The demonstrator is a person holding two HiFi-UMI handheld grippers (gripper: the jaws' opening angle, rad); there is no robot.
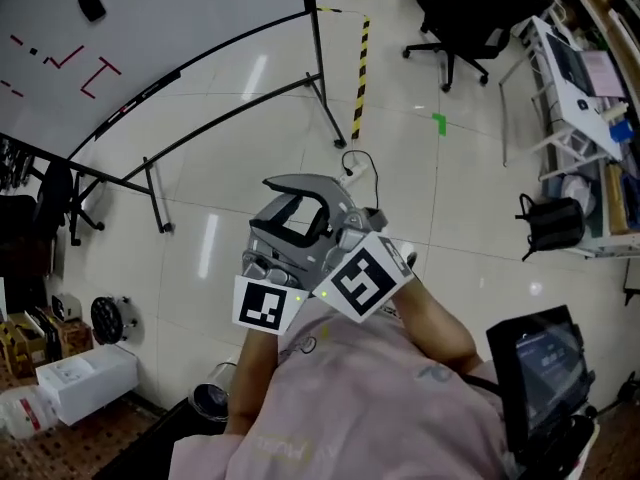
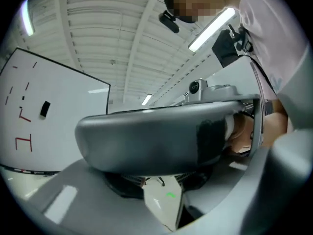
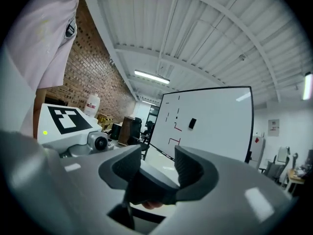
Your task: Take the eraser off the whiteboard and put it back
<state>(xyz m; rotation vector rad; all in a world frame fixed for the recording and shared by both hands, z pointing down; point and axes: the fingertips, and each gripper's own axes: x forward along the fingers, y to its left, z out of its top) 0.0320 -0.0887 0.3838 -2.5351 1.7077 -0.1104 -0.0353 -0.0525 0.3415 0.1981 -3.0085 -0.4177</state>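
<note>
The eraser [image 1: 91,4] clings to the whiteboard [image 1: 190,28] at the upper left of the head view, long axis up the board. The right gripper [image 3: 159,156], spread with nothing pinched, is well apart from it but faces it squarely. The left gripper [image 2: 164,199], partly spread, probably pinches nothing; the board lies at the left of its view.

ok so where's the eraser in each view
head view: eraser top left, on the whiteboard.
left gripper view: eraser at left, mid height, on the board.
right gripper view: eraser right of centre, on the board.
shared landmark: the red marks below it.
</note>
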